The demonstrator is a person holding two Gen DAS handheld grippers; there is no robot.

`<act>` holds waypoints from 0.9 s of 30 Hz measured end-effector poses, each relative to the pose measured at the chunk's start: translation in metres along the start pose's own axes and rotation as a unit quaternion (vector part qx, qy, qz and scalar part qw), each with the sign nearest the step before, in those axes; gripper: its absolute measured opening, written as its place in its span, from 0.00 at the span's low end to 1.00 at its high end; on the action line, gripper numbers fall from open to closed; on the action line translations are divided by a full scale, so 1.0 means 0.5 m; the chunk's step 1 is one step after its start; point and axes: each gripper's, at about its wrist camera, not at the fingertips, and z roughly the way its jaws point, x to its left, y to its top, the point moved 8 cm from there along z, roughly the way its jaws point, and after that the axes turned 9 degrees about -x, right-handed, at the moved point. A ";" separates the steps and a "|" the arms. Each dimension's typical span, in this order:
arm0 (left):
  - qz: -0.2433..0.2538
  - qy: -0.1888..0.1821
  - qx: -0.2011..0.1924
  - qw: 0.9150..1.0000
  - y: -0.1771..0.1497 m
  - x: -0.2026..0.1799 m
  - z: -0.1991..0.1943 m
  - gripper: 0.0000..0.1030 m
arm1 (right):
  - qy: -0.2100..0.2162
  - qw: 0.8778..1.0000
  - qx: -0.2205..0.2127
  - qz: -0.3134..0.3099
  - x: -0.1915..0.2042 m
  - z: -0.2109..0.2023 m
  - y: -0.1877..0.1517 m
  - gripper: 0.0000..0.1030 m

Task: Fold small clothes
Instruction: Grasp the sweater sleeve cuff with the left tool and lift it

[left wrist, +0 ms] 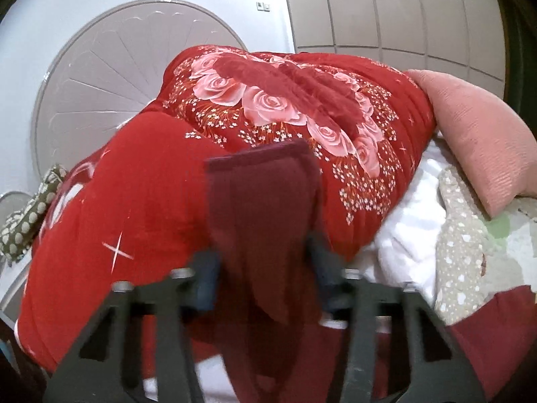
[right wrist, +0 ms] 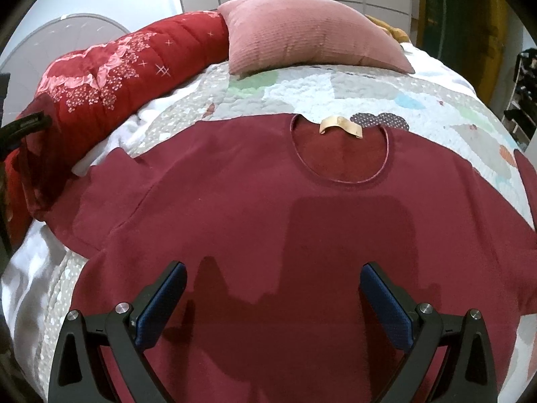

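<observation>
Shirt (right wrist: pixel 268 228) first: your maroon top lies flat and face up on the bed (right wrist: pixel 352 90), neckline toward the pillow end, its hem toward you and its body spread wide over the patchwork cover. That flat spread is what lets a sleeve be turned inward cleanly.

Your left claw (left wrist: pixel 265 275) is closed on the cuff end of the left sleeve (left wrist: pixel 261 201); the blue pads (left wrist: pixel 208 285) pinch the fabric between them, and the sleeve stands up out of the jaws with the cuff topmost. In the right wrist view that claw shows at the left edge of the bed, holding the sleeve up off the cover beside the red quilt. Gripping near the cuff gives you the whole sleeve to swing across, and I'd judge that folding it over the chest is the step in hand.

Your right claw (right wrist: pixel 273 305) hangs wide apart above the lower middle of the shirt, holding nothing, with its shadow on the cloth. From there it looks ready to press the body down while the sleeve comes over.

Farther out, the red floral quilt (left wrist: pixel 302 107) is heaped along the bed's left edge, and a pink pillow (right wrist: pixel 312 33) lies at the head. Mind the quilt: the raised sleeve hangs close against it and could drag on it.
</observation>
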 end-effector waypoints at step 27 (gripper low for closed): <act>0.007 -0.330 0.137 0.934 -0.224 -0.531 -0.276 0.13 | -0.062 0.996 -0.029 0.057 -0.182 -0.090 0.008 1.00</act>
